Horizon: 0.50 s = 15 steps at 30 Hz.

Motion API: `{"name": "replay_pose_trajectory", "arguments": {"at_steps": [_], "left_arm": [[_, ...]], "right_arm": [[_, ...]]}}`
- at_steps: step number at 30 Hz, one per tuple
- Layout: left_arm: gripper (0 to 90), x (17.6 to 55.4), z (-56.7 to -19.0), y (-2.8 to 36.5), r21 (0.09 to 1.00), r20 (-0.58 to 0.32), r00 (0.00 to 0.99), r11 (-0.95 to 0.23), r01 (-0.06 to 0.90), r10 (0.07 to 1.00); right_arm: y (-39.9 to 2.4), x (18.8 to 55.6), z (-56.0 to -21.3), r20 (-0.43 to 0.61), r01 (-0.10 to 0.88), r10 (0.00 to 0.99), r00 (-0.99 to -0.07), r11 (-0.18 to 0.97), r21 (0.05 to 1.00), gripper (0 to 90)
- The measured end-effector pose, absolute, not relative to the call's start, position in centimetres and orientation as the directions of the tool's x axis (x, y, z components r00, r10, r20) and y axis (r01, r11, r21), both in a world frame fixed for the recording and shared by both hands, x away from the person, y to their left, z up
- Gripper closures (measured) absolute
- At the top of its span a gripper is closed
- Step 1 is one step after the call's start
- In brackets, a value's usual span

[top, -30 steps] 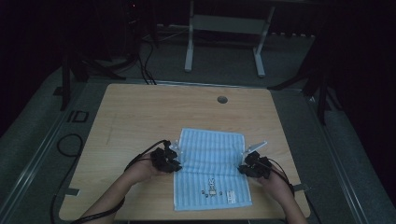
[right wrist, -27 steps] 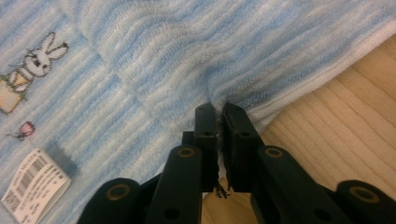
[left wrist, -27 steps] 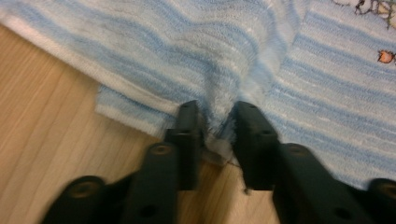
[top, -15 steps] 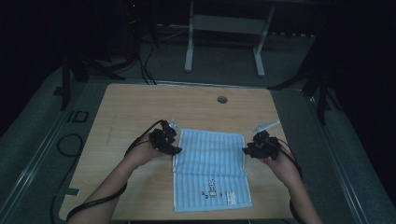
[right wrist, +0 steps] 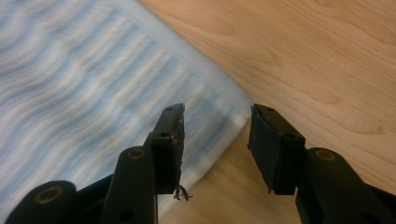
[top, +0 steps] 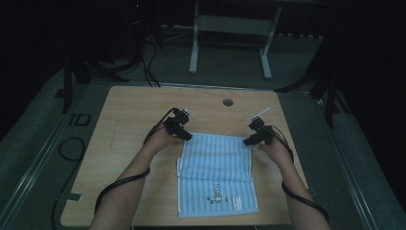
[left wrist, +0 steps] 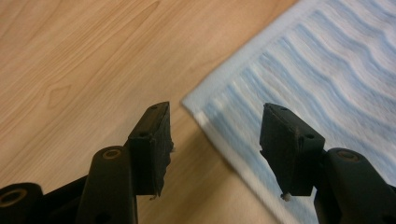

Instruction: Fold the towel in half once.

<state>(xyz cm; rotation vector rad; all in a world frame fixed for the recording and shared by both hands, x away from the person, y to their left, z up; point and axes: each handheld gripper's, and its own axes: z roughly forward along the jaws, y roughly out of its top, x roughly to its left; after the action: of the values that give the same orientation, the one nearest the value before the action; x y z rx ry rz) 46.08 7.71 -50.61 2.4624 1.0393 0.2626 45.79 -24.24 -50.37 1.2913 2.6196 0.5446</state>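
A light blue striped towel point(top: 215, 163) lies flat on the wooden table point(top: 134, 110), with a crease across it and a small print near its front edge. My left gripper point(top: 184, 134) is at the towel's far left corner and my right gripper point(top: 249, 140) at its far right corner. In the left gripper view the gripper point(left wrist: 217, 140) is open just above the towel corner point(left wrist: 327, 70). The right gripper point(right wrist: 217, 140) is open over the other towel corner point(right wrist: 70, 93). Both pairs of jaws have just been opening, and no pad presses on the cloth.
A round cable hole point(top: 228, 102) sits in the table near its far edge. Beyond the table stands a white metal frame point(top: 230, 28) on the dark floor. Cables point(top: 72, 148) trail to the left of the table. Bare wood lies on both sides of the towel.
Both hands moved away from the person, from the towel's sides to its far corners. Both grippers went from shut to open.
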Motion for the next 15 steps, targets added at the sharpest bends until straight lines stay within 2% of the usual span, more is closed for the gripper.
{"name": "replay_pose_trajectory", "arguments": {"at_steps": [8, 14, 15], "left_arm": [[44.7, 46.9, -52.3, 6.5, 0.455, -0.014, 0.695, -0.614, 0.645, 0.719], [44.9, 46.9, -53.1, 6.3, 0.454, -0.020, 0.695, -0.613, 0.646, 0.719], [45.2, 46.9, -53.1, 6.2, 0.456, -0.019, 0.697, -0.614, 0.644, 0.717]], "right_arm": [[-24.5, 47.0, -51.5, 0.024, 0.770, 0.828, -0.560, 0.510, 0.382, 54.1], [-23.9, 47.1, -52.3, 0.007, 0.766, 0.819, -0.574, 0.534, 0.357, 57.8], [-23.8, 47.1, -52.2, 0.009, 0.768, 0.821, -0.572, 0.531, 0.356, 62.4]]}}
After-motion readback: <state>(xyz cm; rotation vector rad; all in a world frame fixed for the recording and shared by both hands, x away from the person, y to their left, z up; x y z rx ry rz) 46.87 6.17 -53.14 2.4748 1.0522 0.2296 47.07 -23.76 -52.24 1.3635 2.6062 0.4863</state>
